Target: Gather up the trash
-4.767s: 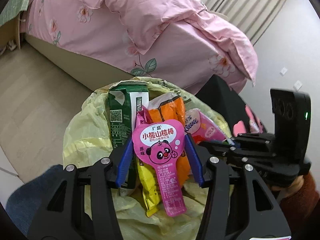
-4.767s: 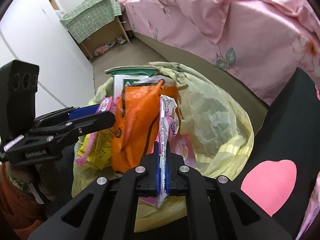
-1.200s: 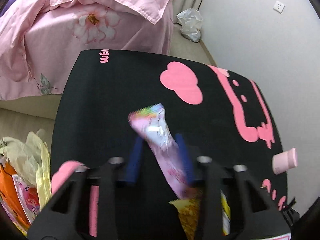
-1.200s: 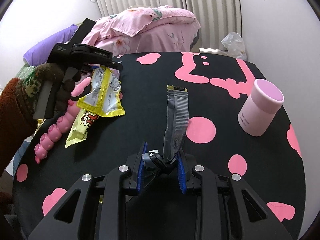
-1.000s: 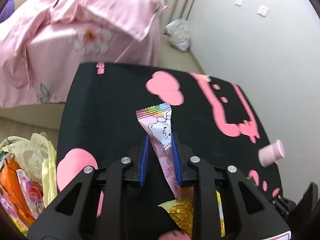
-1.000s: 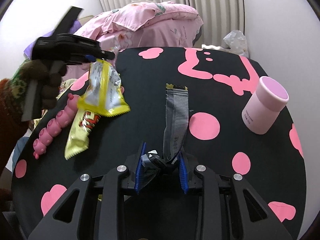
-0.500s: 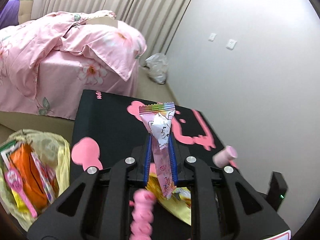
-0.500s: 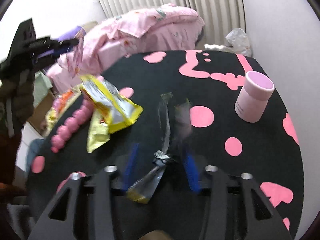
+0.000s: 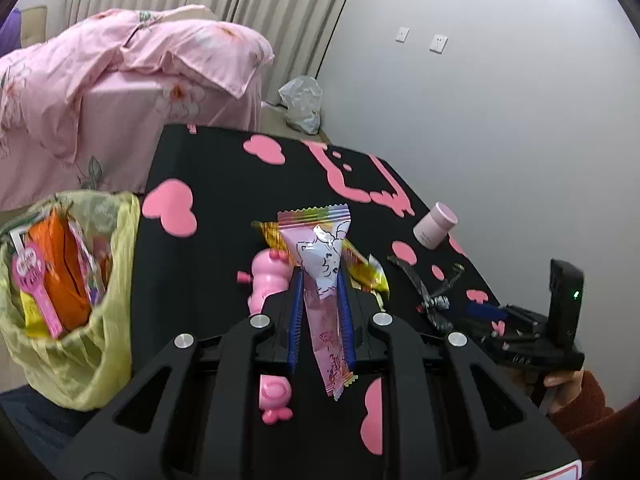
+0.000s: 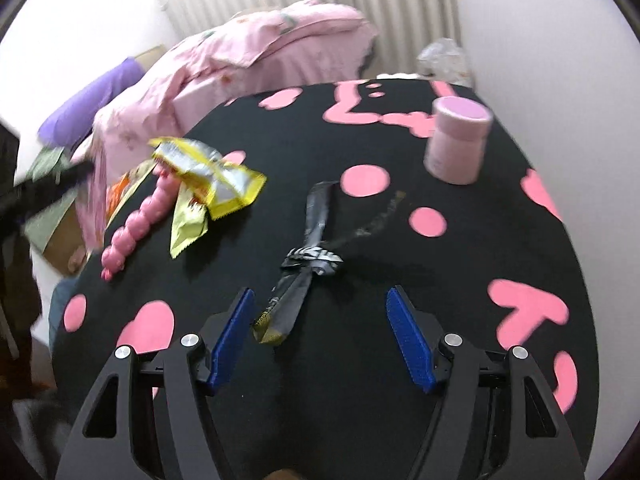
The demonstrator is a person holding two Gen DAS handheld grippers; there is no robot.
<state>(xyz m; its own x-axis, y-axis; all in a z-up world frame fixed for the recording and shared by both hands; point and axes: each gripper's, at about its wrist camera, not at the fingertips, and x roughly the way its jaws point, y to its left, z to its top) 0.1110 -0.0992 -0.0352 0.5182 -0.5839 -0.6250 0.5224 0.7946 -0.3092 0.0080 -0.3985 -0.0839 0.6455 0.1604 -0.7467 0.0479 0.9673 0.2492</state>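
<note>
The pink cartoon-printed candy wrapper (image 9: 325,280) stands upright at frame centre, pinched in the left tool (image 9: 320,316). Best to swing it over the yellow-lined trash bin (image 9: 116,280) at lower left before letting go. The knotted grey foil wrapper (image 10: 308,256) lies mid-frame on the black pink-spotted bench (image 10: 460,280). The right tool (image 10: 320,336) gapes wide and empty, whereas a moment ago it clamped that wrapper.

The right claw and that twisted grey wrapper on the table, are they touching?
Apart. The right wrist view shows the right claw wide open, with black tablecloth visible between each blue pad and the grey wrapper, which lies loose on the table.
</note>
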